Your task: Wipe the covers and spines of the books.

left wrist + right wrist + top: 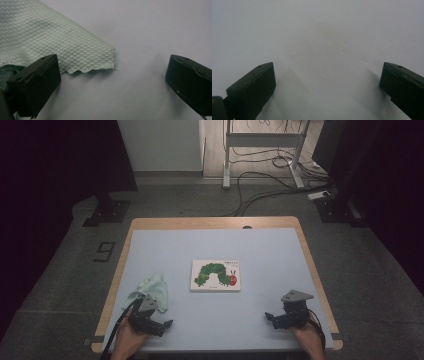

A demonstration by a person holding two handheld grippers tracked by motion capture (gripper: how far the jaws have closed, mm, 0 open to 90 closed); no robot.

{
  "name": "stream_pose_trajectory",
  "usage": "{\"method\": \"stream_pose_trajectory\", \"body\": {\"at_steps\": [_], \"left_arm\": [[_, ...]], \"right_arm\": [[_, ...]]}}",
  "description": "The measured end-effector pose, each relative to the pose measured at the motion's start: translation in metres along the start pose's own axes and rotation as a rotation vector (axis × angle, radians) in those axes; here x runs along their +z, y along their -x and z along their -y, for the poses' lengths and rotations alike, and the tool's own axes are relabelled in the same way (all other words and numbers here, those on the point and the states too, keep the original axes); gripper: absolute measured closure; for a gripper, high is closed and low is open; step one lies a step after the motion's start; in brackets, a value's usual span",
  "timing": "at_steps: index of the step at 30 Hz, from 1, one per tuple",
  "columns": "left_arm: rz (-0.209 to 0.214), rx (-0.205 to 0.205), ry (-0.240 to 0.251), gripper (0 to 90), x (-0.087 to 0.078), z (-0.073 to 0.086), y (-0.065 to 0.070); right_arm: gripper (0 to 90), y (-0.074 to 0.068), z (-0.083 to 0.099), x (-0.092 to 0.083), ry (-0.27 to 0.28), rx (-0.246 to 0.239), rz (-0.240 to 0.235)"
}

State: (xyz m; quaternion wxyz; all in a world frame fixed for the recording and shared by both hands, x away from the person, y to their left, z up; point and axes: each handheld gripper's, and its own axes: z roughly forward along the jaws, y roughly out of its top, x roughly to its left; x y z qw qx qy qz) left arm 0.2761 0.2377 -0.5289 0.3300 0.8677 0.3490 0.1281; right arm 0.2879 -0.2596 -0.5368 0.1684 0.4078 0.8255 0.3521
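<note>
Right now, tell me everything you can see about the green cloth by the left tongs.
The cloth is pale mint green, thin, with a quilted diamond texture and a wavy, perforated edge, like a disposable wipe. It lies crumpled and loosely folded on the light blue table, near its front left corner, left of the caterpillar picture book and apart from it. The left tongs stand open right beside it, one jaw at the cloth's edge; whether that jaw touches it is unclear.
</note>
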Motion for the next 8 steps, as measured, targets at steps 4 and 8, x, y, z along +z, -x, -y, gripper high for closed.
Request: {"method": "stream_pose_trajectory", "body": {"at_steps": [4, 8], "left_arm": [[-0.002, 0.002, -0.001, 0.0, 0.0, -0.0001, 0.0003], [-0.011, -0.018, -0.002, 0.0, -0.0005, 0.0003, 0.0019]], "right_arm": [[0.0, -0.0002, 0.0003, 0.0001, 0.001, 0.0, 0.001], [0.0, -0.0001, 0.0005, 0.0001, 0.002, 0.0, 0.0]]}}
